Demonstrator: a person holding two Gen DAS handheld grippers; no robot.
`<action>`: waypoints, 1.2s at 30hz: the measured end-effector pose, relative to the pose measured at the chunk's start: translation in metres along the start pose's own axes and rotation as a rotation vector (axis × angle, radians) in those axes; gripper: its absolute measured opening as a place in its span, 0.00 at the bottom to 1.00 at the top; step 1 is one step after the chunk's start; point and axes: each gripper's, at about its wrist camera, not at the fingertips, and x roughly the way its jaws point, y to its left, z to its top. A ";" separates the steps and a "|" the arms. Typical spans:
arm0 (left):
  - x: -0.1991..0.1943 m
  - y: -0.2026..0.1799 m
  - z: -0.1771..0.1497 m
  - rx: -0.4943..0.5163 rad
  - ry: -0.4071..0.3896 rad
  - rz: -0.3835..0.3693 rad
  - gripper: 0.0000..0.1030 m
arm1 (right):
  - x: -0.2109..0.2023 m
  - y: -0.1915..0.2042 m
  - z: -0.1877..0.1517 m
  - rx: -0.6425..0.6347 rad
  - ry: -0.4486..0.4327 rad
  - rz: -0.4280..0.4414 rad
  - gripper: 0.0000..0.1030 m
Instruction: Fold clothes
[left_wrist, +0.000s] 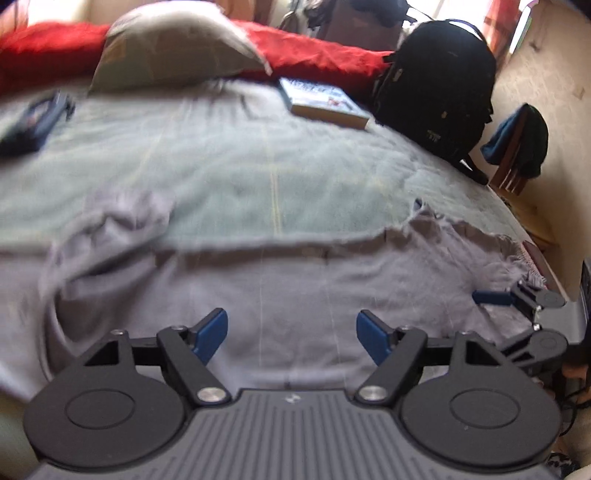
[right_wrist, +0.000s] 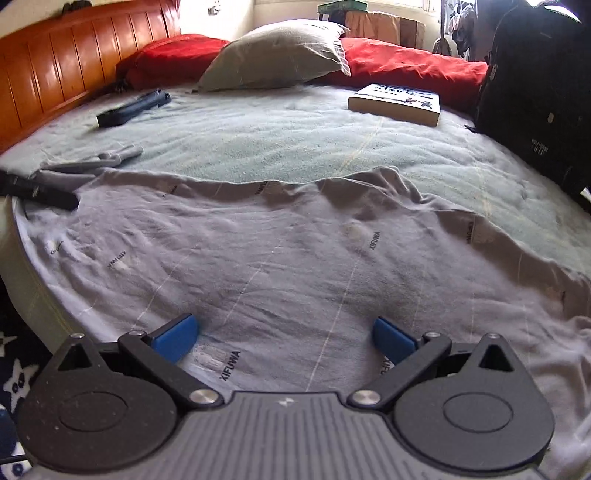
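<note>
While both claws gape empty, left claw (left_wrist: 291, 334), right claw (right_wrist: 282, 338) over grey garment (right_wrist: 295, 258) (spread flat), backpack (left_wrist: 439, 85) shut.

Each tool (left_wrist: 291, 334): black linkage arms, 2 blue pads, silver screws, ribbed grey body.

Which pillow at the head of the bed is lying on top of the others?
The grey-beige pillow in the middle. It rests on top of the red pillows, which lie flat to either side of it.

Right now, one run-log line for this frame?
task: fold clothes | grey garment: spread flat on bed | left gripper: open, empty | right gripper: open, empty | fold: not started
</note>
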 end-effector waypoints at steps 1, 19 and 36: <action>-0.001 0.000 0.009 0.022 -0.005 0.024 0.75 | -0.001 -0.001 -0.001 -0.002 -0.007 0.004 1.00; 0.088 0.057 0.063 0.110 0.177 0.415 0.25 | -0.001 -0.003 -0.008 -0.028 -0.054 0.026 1.00; -0.043 0.104 0.049 0.054 -0.028 0.472 0.07 | -0.011 0.005 0.007 -0.032 -0.021 -0.009 1.00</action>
